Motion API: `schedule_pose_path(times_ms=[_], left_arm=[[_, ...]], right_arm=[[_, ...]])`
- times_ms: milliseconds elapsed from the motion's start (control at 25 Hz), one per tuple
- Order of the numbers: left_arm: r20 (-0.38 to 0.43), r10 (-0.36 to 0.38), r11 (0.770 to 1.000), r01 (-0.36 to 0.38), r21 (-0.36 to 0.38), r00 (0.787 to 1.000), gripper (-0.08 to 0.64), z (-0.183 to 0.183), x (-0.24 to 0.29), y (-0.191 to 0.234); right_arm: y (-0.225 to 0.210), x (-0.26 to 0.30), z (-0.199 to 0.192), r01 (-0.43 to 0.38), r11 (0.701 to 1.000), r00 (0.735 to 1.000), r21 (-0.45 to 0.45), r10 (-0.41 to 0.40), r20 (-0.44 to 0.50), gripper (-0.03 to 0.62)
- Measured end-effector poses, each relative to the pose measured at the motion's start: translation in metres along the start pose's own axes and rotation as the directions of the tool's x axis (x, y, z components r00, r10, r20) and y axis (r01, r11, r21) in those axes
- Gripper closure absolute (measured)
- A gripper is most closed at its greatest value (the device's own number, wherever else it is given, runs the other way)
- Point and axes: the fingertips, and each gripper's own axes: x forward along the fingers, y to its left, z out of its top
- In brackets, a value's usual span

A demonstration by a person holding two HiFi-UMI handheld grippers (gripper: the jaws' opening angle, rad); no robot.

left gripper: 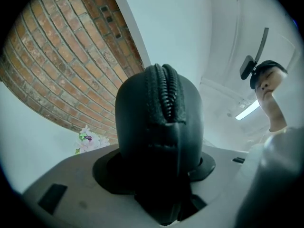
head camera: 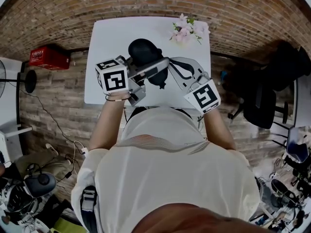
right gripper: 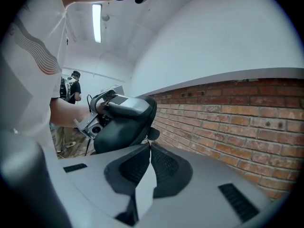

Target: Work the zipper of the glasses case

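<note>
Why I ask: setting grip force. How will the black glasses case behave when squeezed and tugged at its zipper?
The glasses case holds its domed shape between the jaws of the left gripper, so it is probably semi-rigid. Its matte, textured skin likely resists slipping. Being rounded, it may pivot when the zipper is tugged.

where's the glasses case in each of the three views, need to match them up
Head view: glasses case upper centre, above the white table, clamped in the left hand-held gripper.
Left gripper view: fills the centre, zipper facing the camera, between the jaws.
Right gripper view: left of centre, just beyond the closed jaws.
Shared landmark: the brick surface.
</note>
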Motion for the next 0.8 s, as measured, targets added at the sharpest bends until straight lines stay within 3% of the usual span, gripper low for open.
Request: schedule_pose_path(times_ms=[320,520,800], left_arm=[[-0.091,-0.001,0.998,0.006,0.055,0.996,0.301,-0.017,0.004,-0.002],[-0.139,-0.015,0.998,0.023,0.052,0.990,0.301,-0.027,0.007,-0.005],[-0.261,-0.039,0.997,0.056,0.060,0.965,0.301,-0.051,0.011,-0.006]], right_arm=[[-0.002,-0.001,0.002,-0.012,1.000,1.000,-0.003,0.012,0.014,0.531],[-0.002,-0.003,0.003,-0.024,1.000,0.999,0.001,0.024,0.031,0.529],[-0.004,-0.004,0.003,-0.038,0.998,0.998,0.045,0.036,0.061,0.529]])
